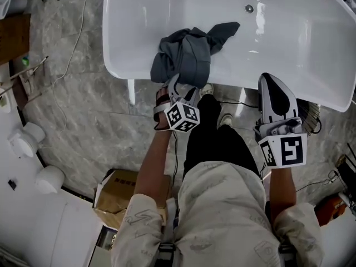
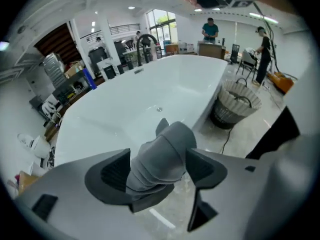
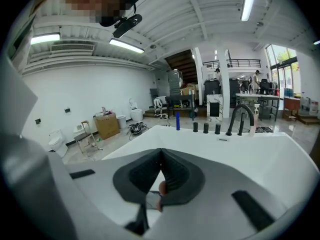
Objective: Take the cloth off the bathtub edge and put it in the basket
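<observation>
A dark grey cloth (image 1: 186, 52) hangs crumpled over the near rim of the white bathtub (image 1: 289, 43). My left gripper (image 1: 183, 87) is at the cloth's lower hanging part, pointing steeply down. In the left gripper view its jaws (image 2: 159, 158) stand wide apart with a thick fold of the cloth (image 2: 172, 136) between them, and the pads do not squeeze it. My right gripper (image 1: 271, 81) is shut and holds nothing, its tip at the tub's near rim to the right; its tips (image 3: 160, 156) meet. The basket (image 2: 235, 104) stands on the floor beside the tub (image 2: 150, 89), and shows partly under the rim (image 1: 311, 118).
A cardboard box (image 1: 119, 199) lies on the marble floor at lower left, with white toilets (image 1: 25, 141) further left. Cables run across the floor. The person's legs (image 1: 217, 138) stand between the grippers. A black faucet (image 3: 240, 116) stands at the tub's far end. People (image 2: 210, 29) stand far behind.
</observation>
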The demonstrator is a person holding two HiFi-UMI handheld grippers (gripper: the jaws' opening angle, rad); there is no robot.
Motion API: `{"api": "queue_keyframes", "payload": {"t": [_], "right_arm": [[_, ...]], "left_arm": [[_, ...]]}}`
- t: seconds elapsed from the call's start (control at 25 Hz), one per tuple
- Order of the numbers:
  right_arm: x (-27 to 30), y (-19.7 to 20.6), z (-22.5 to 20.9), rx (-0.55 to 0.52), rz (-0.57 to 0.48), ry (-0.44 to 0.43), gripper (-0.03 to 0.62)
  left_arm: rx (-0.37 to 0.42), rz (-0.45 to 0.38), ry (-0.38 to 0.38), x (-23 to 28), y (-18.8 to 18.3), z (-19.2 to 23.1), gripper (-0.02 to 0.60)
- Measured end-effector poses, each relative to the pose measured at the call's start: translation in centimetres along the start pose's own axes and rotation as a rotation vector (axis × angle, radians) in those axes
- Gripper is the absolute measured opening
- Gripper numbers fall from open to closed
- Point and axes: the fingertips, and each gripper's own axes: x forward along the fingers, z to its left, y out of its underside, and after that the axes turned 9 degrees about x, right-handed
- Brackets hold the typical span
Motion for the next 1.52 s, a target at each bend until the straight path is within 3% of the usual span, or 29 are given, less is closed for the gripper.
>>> {"api": "queue_keyframes", "payload": {"t": [0.12, 0.48, 0.64, 0.92, 1.04, 1.12, 1.28, 1.52], "right_arm": [[0.5, 0.4, -0.1, -0.005, 0.011, 0.009, -0.012], [1.1, 0.7, 0.3, -0.013, 0.029, 0.030, -0.011], [0.9, 0.7, 0.5, -0.027, 0.018, 0.046, -0.012], [-0.5, -0.2, -0.2, -0.033, -0.001, 0.075, -0.012], [-1.4, -1.6, 0.1, -0.053, -0.024, 0.090, -0.012], [-2.0, -2.7, 0.3, -0.058, -0.041, 0.095, -0.012], [-3.6, -5.1, 0.5, -0.067, -0.082, 0.104, -0.012], [-6.6, -7.8, 0.6, -0.076, -0.139, 0.126, -0.012]], "left_arm": [[0.078, 0.046, 0.016, 2.5, 1.4, 0.1, 0.335], [0.286, 0.068, 0.117, 6.0, 1.9, -1.2, 0.348], [0.415, 0.139, 0.070, 7.3, 2.9, -1.1, 0.347], [0.420, 0.115, 0.100, 5.8, 2.0, -0.8, 0.281], [0.360, 0.073, 0.101, 3.5, 1.1, -0.9, 0.223], [0.267, 0.054, 0.097, 1.6, 0.8, -1.2, 0.076], [0.051, 0.046, 0.057, -1.6, -0.6, -0.3, 0.069], [-0.188, -0.066, -0.035, -6.6, -4.2, 1.1, 0.067]]}}
